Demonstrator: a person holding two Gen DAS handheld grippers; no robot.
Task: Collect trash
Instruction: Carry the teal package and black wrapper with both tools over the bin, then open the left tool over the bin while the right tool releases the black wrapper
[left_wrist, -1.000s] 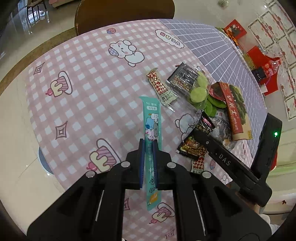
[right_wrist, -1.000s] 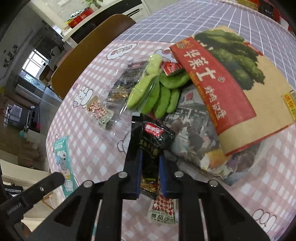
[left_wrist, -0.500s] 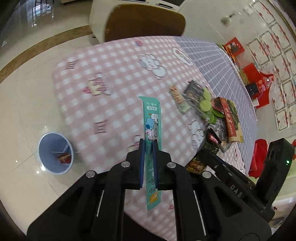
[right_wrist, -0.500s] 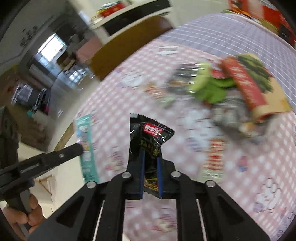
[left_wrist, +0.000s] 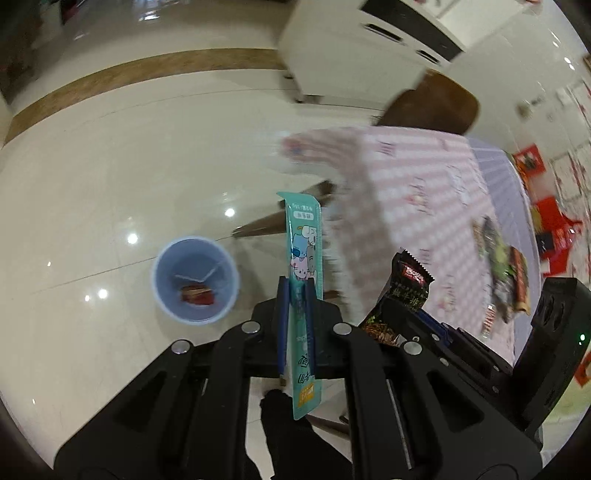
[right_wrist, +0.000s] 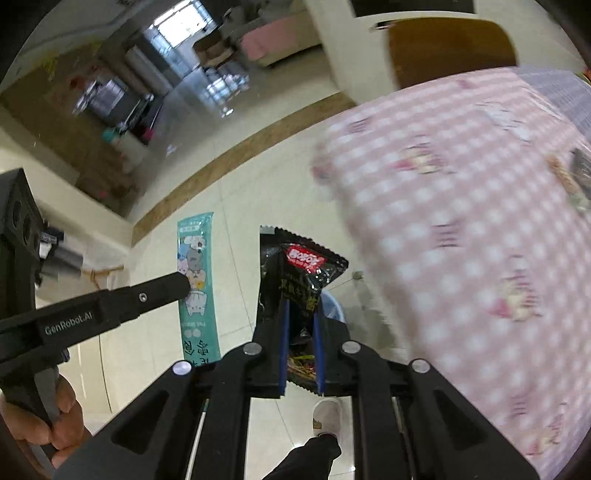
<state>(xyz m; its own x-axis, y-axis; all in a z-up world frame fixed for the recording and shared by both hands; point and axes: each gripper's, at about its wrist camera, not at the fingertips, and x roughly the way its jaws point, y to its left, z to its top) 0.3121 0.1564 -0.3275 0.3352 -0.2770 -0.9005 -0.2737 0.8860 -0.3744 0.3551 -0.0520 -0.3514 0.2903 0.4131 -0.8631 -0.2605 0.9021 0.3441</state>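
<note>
Both wrappers are now carried off the table (left_wrist: 424, 177) toward the blue bin (left_wrist: 195, 280) on the floor — the teal wrapper (left_wrist: 303, 251) is pinched by the left gripper (left_wrist: 295, 332), the black wrapper (right_wrist: 301, 273) by the right gripper (right_wrist: 300, 347) — so they can be dropped in.

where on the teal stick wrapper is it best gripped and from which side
Across its narrow width, low on its length, coming in from the bottom end, as the left gripper has it. The teal stick wrapper is long, flat and thin, so pads on its two faces hold it straight while the free end points toward the blue bin.
</note>
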